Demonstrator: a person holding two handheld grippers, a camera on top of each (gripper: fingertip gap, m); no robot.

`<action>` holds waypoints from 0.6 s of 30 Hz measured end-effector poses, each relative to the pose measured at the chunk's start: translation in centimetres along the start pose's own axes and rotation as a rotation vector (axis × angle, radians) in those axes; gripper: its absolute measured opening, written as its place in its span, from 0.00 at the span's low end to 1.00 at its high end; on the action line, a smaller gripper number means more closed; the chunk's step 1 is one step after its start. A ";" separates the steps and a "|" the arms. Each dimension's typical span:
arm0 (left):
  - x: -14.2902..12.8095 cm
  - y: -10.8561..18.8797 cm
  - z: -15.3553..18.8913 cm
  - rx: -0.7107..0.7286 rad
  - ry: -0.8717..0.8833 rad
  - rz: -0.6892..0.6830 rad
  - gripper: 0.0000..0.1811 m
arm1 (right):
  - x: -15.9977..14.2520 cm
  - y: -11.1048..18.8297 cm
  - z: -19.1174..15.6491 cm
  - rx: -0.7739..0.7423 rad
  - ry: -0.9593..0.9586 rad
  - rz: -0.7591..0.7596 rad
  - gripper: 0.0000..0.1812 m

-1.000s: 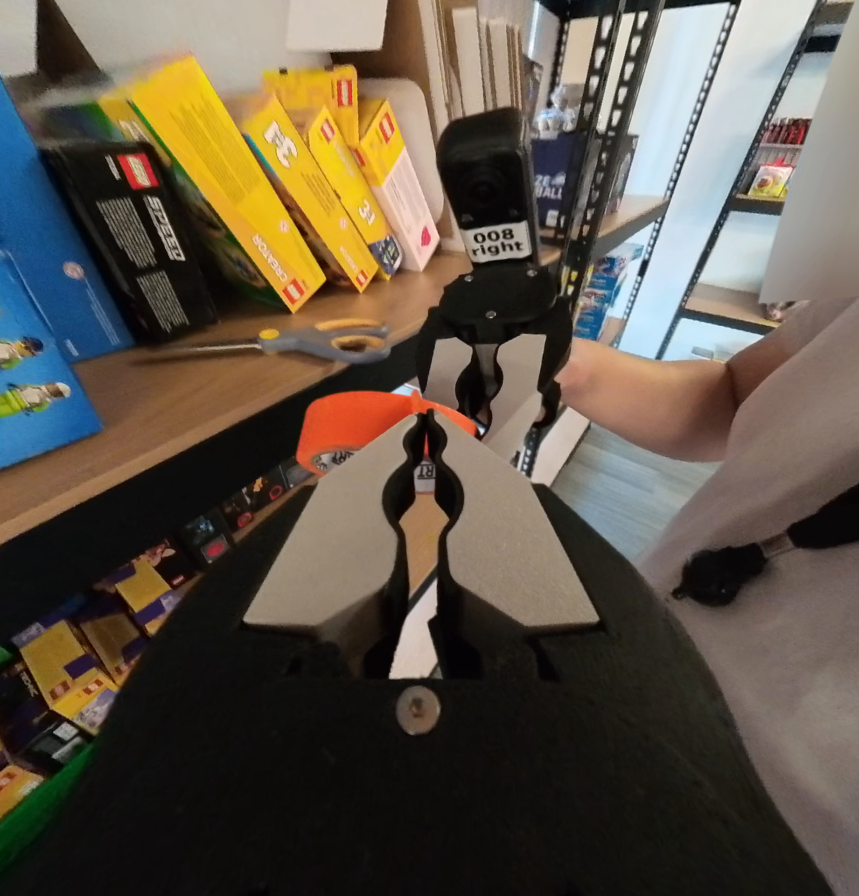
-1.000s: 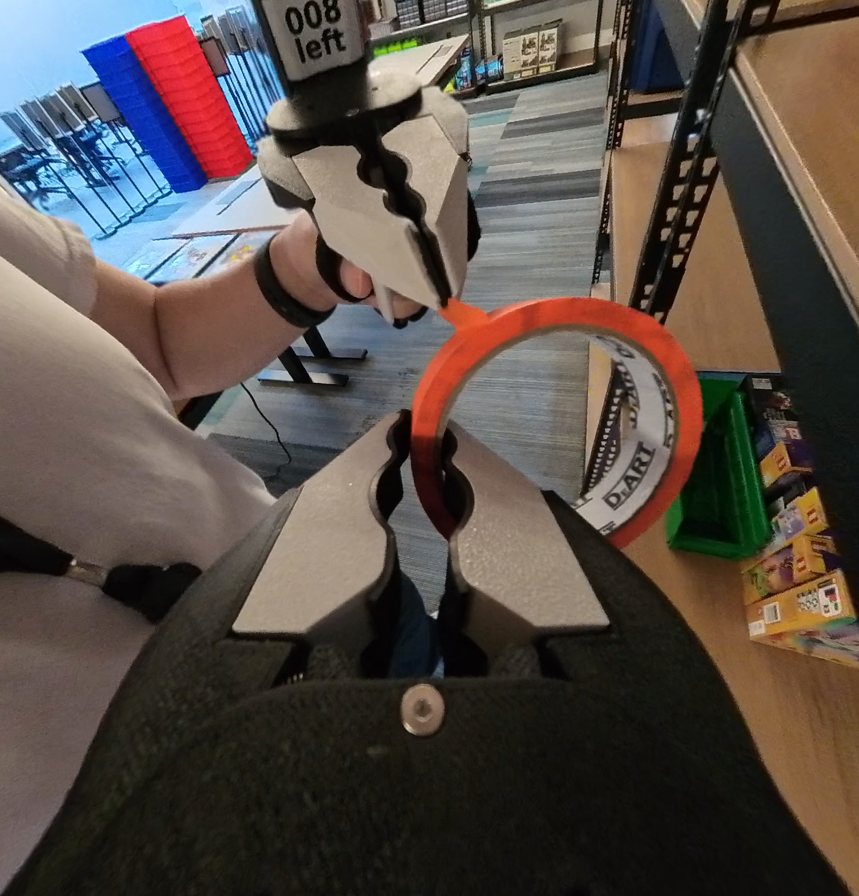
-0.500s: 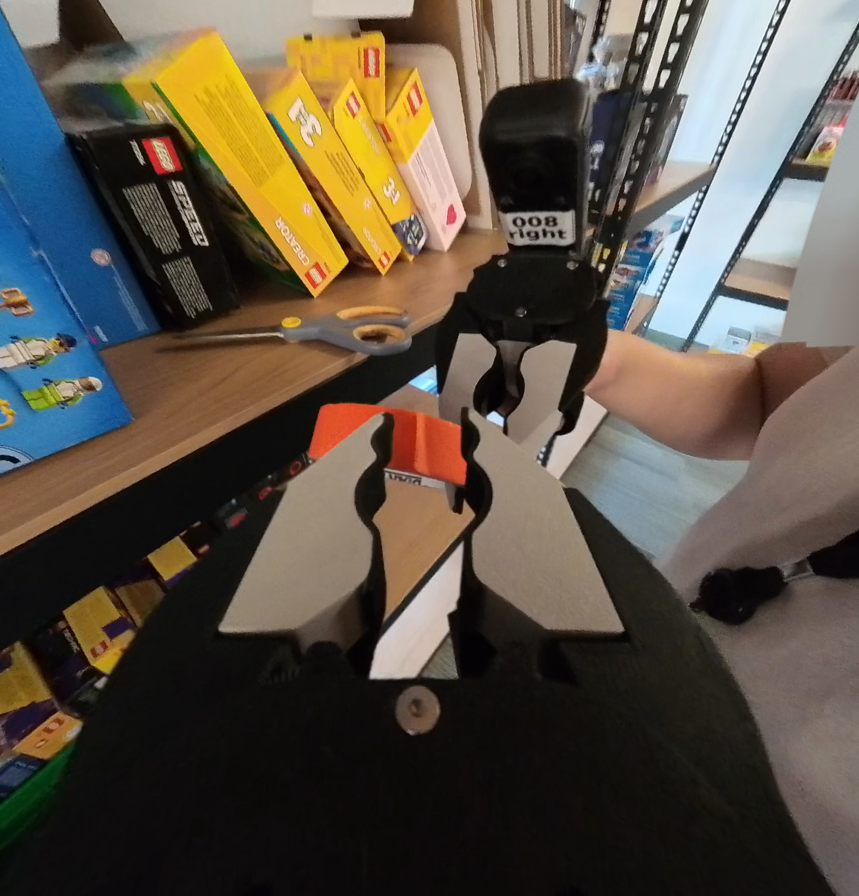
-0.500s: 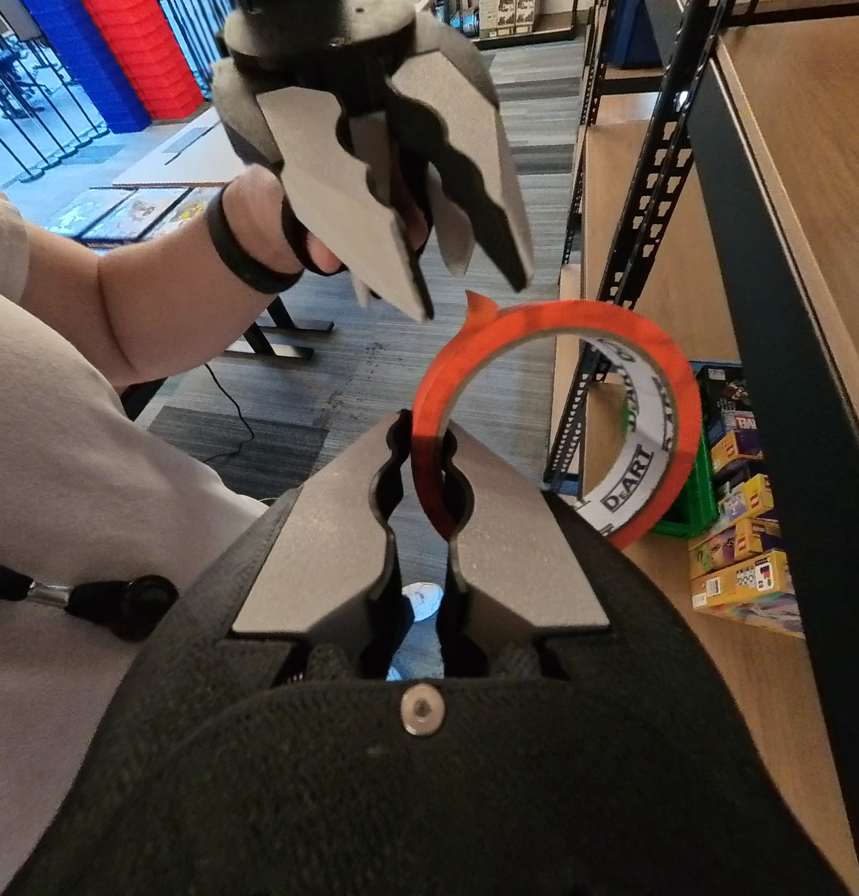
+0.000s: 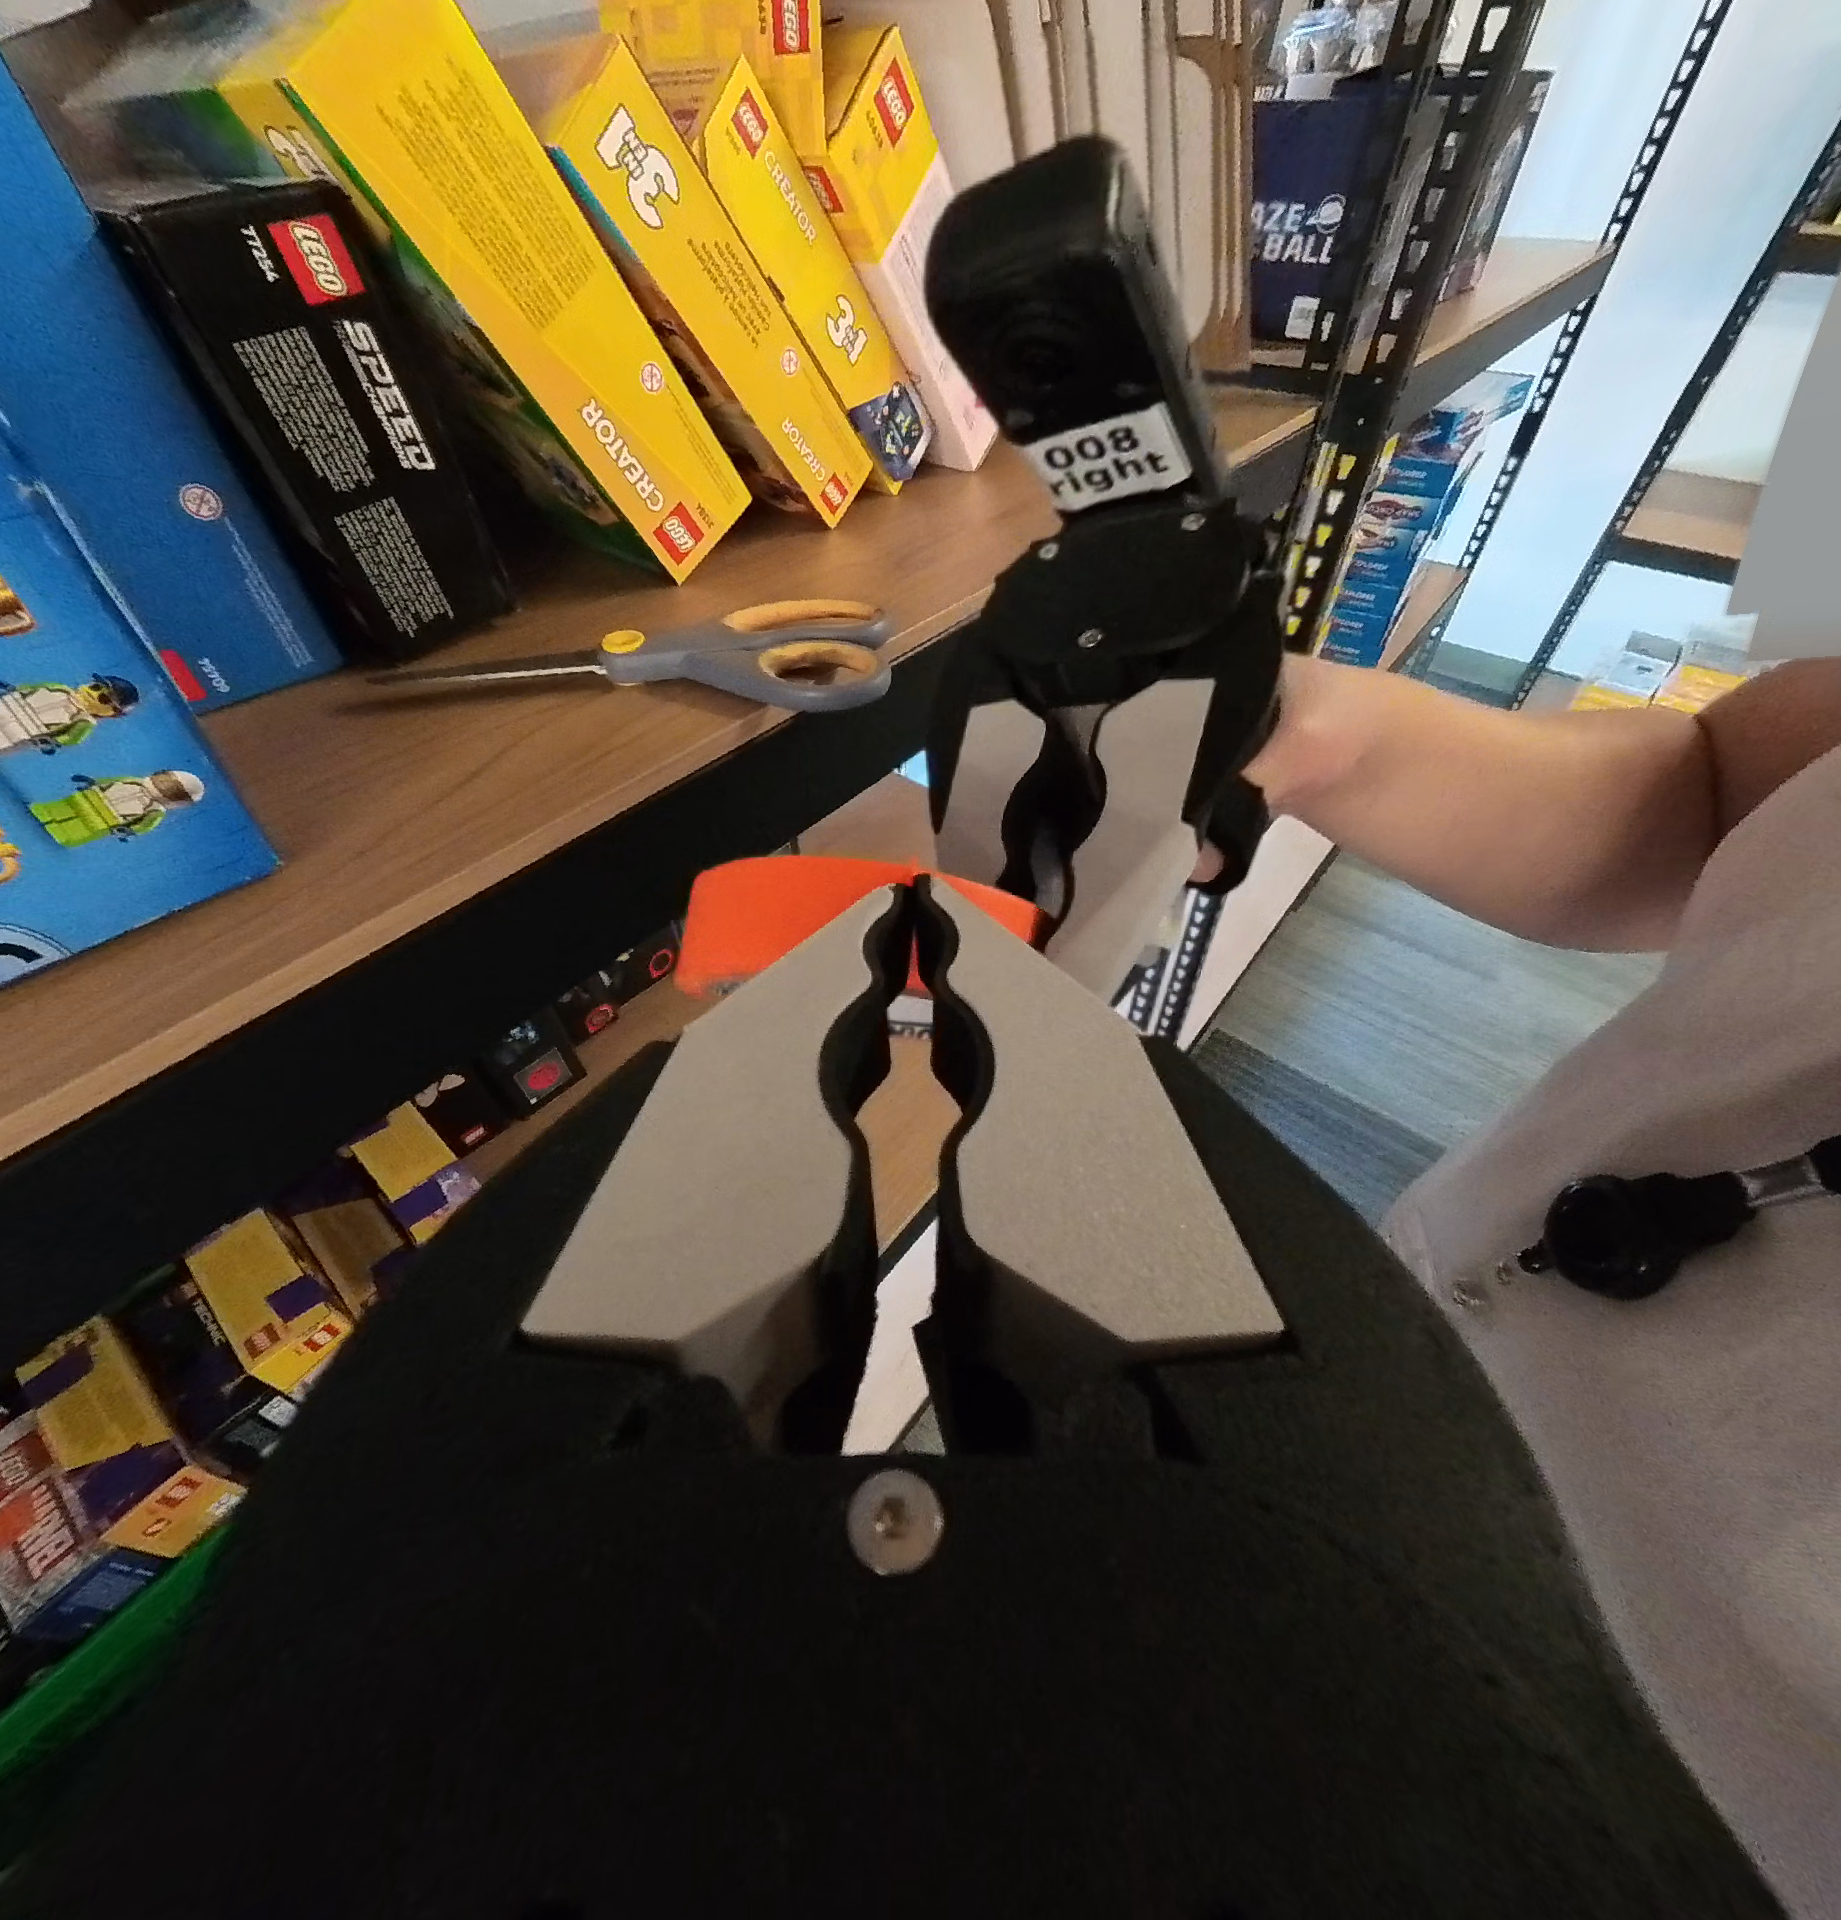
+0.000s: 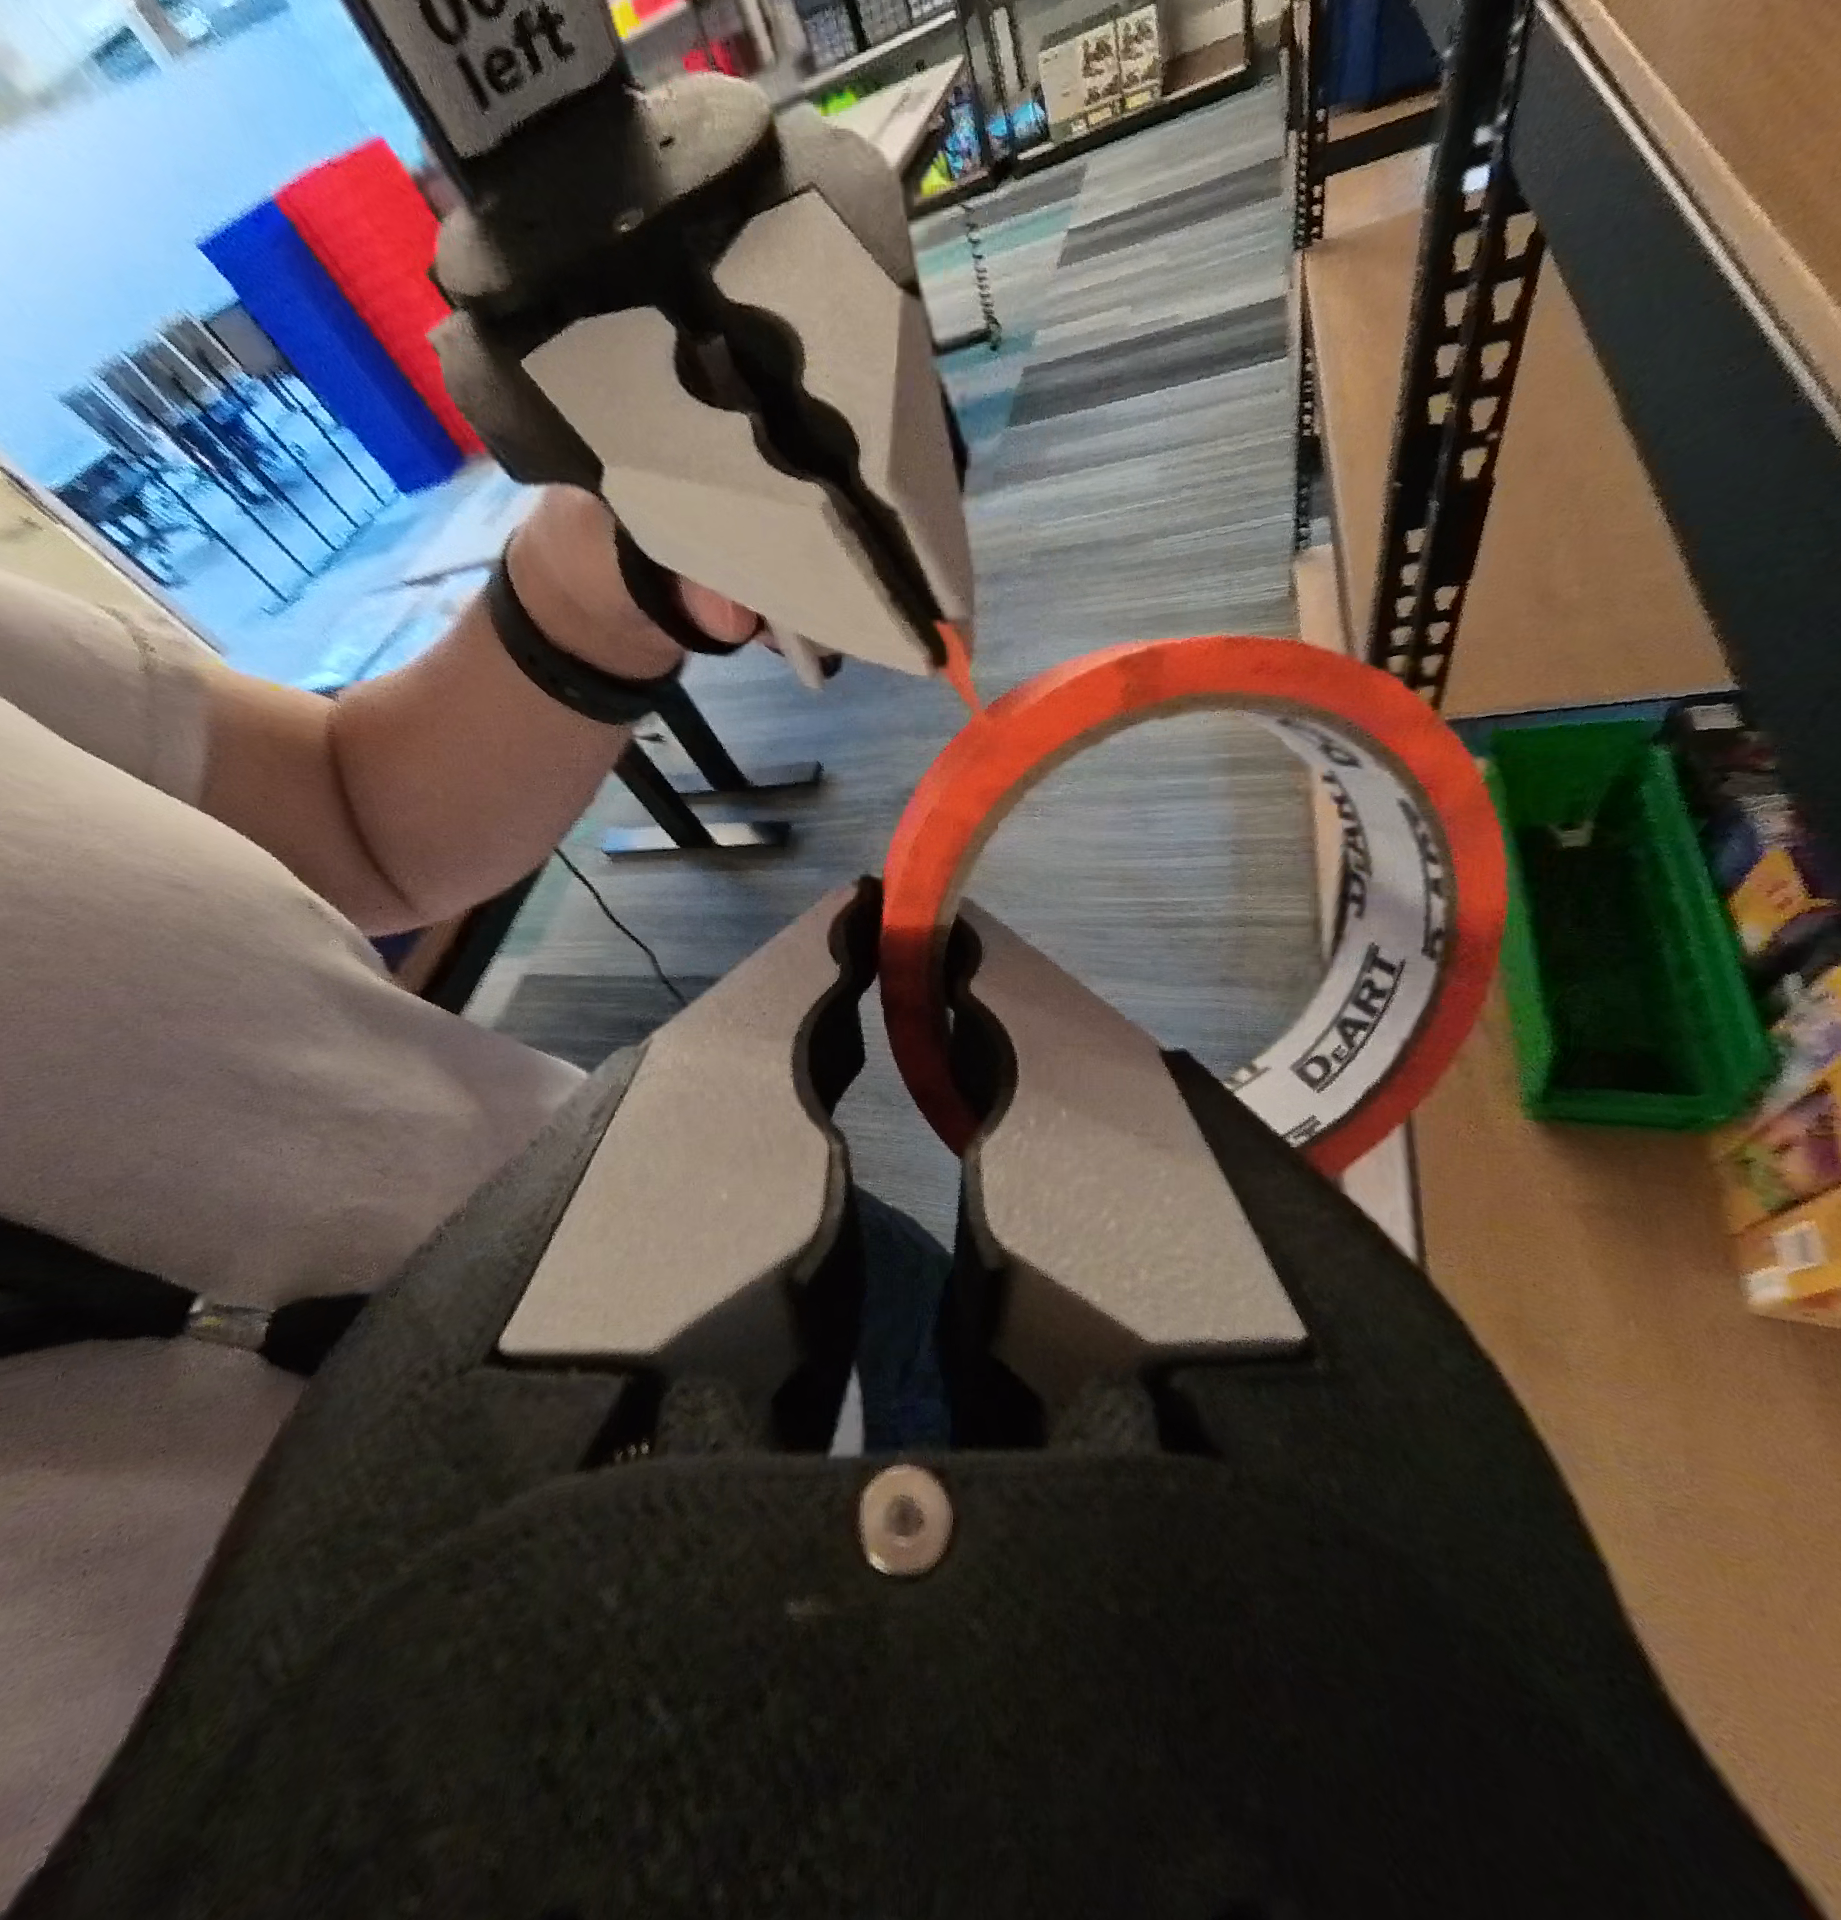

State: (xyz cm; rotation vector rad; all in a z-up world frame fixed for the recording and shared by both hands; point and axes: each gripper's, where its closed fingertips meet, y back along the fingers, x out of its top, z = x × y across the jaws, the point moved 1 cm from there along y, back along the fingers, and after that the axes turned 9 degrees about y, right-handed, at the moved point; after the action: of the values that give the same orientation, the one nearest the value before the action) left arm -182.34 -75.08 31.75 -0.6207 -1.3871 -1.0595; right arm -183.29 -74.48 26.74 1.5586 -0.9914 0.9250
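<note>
**Tape end pinched, roll held**

Left wrist view: the left gripper [image 5: 914,894] is closing together on the orange tape roll's [image 5: 781,914] free end, below the scissors [image 5: 750,655] lying on the shelf [image 5: 459,769].

Right wrist view: the right gripper [image 6: 911,935] is clamping the roll's band; little tape is drawn out yet.

Grey-handled scissors [image 5: 729,655] lay on the wooden shelf [image 5: 407,790], left of the left claw [image 5: 914,896] (beside leaning yellow boxes [image 5: 542,301]); a green bin [image 6: 1622,925] sat right of the right claw [image 6: 916,914].

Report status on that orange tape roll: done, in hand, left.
Done: right gripper shut on the tape roll at its rim. In hand: left gripper pinches the loose end, only a short tab lifted off. Left: no length drawn out; scissors lie untouched on the shelf.
</note>
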 end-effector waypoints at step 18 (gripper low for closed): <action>6.9 1.3 -2.9 -0.013 -0.221 0.013 0.29 | 1.5 6.1 2.6 -0.374 -0.020 -0.108 0.04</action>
State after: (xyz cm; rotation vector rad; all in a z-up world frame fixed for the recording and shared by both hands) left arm -180.80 -78.62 38.31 -0.7737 -1.5655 -1.0135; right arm -188.18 -78.11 29.77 1.2919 -1.0173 0.6081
